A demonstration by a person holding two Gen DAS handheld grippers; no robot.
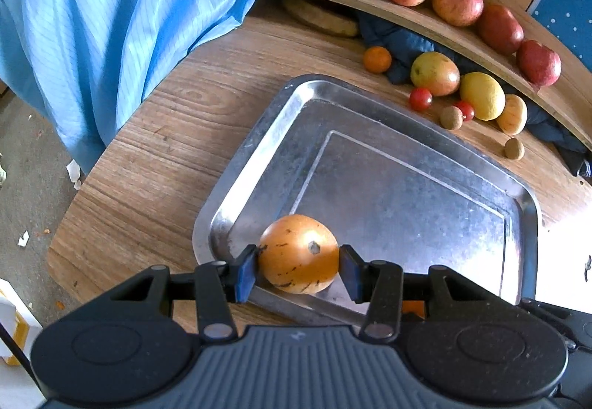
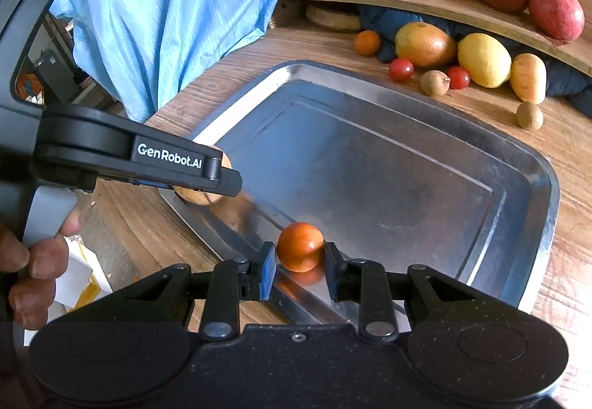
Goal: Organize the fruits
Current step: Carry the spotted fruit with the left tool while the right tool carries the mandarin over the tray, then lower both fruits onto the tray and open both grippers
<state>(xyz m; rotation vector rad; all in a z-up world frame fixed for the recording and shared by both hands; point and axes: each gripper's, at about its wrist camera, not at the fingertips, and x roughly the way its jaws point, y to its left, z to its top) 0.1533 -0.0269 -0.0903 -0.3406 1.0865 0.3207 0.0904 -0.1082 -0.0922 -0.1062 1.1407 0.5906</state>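
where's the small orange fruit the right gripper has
In the right wrist view the small orange fruit sits between the right gripper's pads, at the near-left edge of the metal tray.

tray [image 1: 236, 164] centre free; fruit beyond

Bright daylight across both views, coming from the upper left, where the blue cloth [image 1: 122, 24] glows almost washed out. The metal tray [image 1: 407, 187] is the landmark: its left rim flares white with glare in the right wrist view, and its floor carries a soft, hazy sheen. An orange reflection smears on the metal just under the small orange fruit [image 2: 299, 247]. Beyond the tray, under the wooden shelf [image 1: 425, 20], deep shadow. Fisheye bending curves that shelf and the tray's edges. Nearest the lens, the black gripper bodies go soft; corners vignette dark.
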